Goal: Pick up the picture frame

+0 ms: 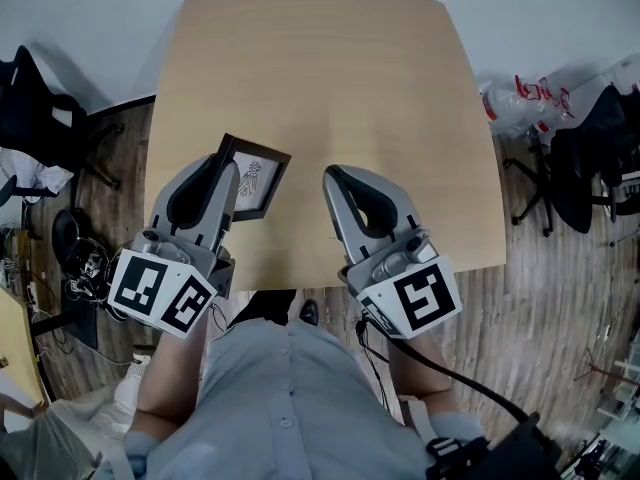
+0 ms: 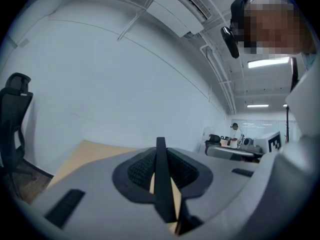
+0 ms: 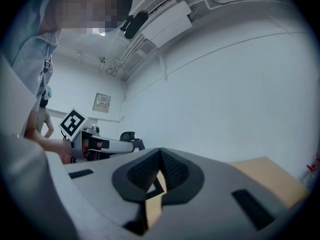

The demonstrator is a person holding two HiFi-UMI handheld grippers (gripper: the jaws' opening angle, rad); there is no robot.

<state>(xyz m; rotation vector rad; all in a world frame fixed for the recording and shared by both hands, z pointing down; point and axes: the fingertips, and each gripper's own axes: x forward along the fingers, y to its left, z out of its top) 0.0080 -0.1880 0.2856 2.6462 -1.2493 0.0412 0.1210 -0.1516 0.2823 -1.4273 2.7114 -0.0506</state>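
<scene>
Although the left gripper (image 1: 230, 175) is clamped on the picture frame (image 1: 257, 175), the hold takes in only the frame's near edge. In the left gripper view that dark edge stands upright between the ribbed pads, pinched from both sides. Just to the right, the right gripper (image 1: 336, 180) has its jaws pressed together with nothing between them. It sits apart from the frame and lends no support. The frame, dark-bordered with a small drawing on a pale mat, reaches out past the left jaws over the near left part of the wooden table (image 1: 330, 68). It looks raised, though I cannot tell whether its far corner touches the top. The risk I see is the one-sided pinch: the weight lies beyond the pads, so a quick swing or tilt could let the frame pivot, slide out and drop onto the table. Farther off, beside the table, are a black office chair (image 1: 585, 158) and a plastic bag (image 1: 520, 103).
</scene>
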